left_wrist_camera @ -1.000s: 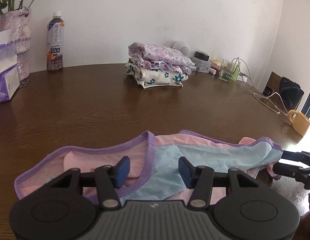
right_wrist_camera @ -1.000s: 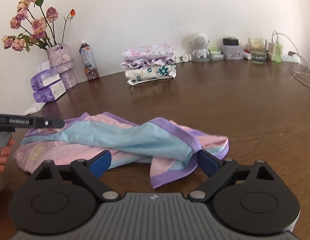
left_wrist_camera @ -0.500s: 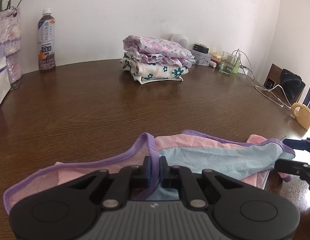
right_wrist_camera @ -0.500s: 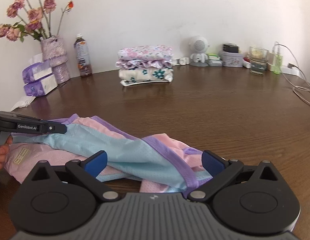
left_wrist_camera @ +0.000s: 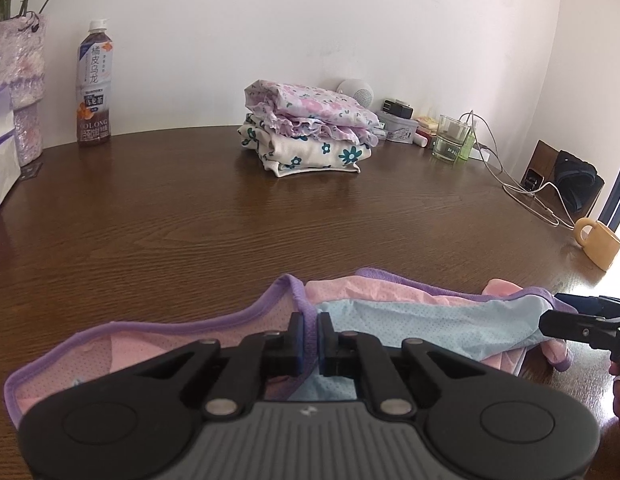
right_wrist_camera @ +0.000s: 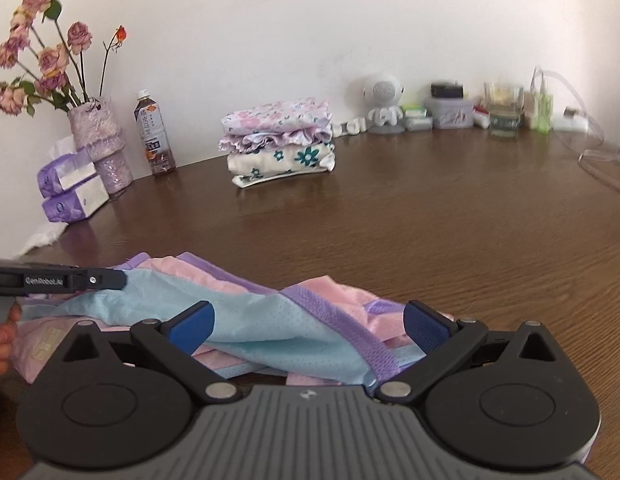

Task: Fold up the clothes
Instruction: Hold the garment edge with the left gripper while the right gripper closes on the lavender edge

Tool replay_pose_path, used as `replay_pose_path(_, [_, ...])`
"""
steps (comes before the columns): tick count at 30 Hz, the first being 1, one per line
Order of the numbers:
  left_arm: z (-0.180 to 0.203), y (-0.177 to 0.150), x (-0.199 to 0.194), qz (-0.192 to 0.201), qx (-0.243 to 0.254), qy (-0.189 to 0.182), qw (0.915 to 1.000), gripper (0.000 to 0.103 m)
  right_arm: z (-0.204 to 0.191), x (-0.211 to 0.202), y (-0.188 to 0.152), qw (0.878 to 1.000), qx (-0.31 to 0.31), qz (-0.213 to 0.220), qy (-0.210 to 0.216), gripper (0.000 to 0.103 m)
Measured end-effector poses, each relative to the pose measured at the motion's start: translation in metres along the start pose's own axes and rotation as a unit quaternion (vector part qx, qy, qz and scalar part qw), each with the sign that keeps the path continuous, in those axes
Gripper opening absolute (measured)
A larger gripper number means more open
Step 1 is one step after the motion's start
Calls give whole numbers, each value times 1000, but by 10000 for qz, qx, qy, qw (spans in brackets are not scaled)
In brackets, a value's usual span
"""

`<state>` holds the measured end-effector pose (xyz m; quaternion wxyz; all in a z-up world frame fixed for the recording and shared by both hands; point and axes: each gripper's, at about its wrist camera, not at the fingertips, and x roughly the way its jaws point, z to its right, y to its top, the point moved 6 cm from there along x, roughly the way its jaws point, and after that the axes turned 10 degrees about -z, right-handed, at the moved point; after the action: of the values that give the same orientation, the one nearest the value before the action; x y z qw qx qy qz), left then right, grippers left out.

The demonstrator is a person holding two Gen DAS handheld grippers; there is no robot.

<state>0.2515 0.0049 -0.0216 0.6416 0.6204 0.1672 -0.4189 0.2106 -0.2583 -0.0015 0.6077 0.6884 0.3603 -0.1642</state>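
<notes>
Nearest the left wrist camera, the left gripper (left_wrist_camera: pixel 308 338) is pinching the purple trim of the garment (left_wrist_camera: pixel 409 312), its two blue pads pressed together with only the fabric edge between them. The garment, a mesh piece in pink, light blue and purple, is lying crumpled on the near part of the brown desk (left_wrist_camera: pixel 230 220), spreading to both sides of this gripper.

Nearest the right wrist camera, the right gripper (right_wrist_camera: pixel 310 326) is standing with its pads wide apart, and the blue and purple folds of the garment (right_wrist_camera: pixel 270 320) are lying between and just beyond them; whether the pads are touching the cloth cannot be told. In the left wrist view the right gripper (left_wrist_camera: pixel 581 316) is showing at the garment's far right end. In the right wrist view the left gripper (right_wrist_camera: pixel 110 278) is reaching in from the left edge and meeting the cloth's upper corner.

Farther back, well apart from the garment, a stack of folded floral clothes (right_wrist_camera: pixel 280 140) is sitting mid-desk. Against the wall, a tea bottle (right_wrist_camera: pixel 154 134), a vase of roses (right_wrist_camera: pixel 100 144) and tissue packs (right_wrist_camera: pixel 72 190) are standing to the left.
</notes>
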Motion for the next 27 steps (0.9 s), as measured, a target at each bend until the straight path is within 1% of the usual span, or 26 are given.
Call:
replay_pose_path(2, [0, 0, 0, 8, -1, -10, 10000, 6, 2, 3, 0, 9997, 123, -93, 180, 103])
replay_pose_path(8, [1, -1, -1, 37, 11, -35, 10000, 6, 1, 5, -1, 9991, 138, -226, 316, 103])
replay_pose_path(14, [4, -1, -4, 99, 67, -55, 9999, 6, -3, 7, -3, 9991, 54, -315, 278, 103])
replay_pose_path(24, [6, -1, -8, 126, 67, -98, 9999, 5, 3, 6, -2, 9994, 169, -292, 76, 102])
replay_pose_path(27, [8, -1, -14, 197, 100, -116, 9997, 5, 4, 5, -2, 9995, 182, -273, 17, 100])
